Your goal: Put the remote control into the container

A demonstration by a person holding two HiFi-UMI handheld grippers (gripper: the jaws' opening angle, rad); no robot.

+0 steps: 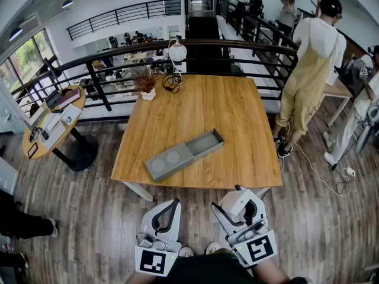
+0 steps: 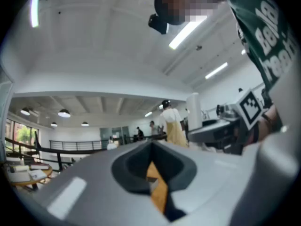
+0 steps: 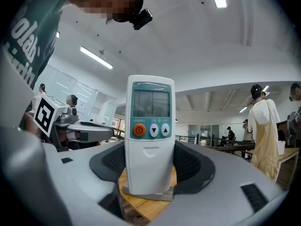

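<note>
One wide claw (image 3: 150, 166) on remote control (image 3: 150, 126)

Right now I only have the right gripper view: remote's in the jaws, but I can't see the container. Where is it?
Observer: The head view shows the gray container lying slantwise on the wooden table, near its front edge, ahead of the right gripper that holds the remote control.
Operator: Anything in it?
Observer: Nothing that I can see. The long compartment is bare, and the left end has two round recesses.
Operator: Left gripper?
Observer: The left gripper has its jaws together with nothing between them, as its own view shows.
</note>
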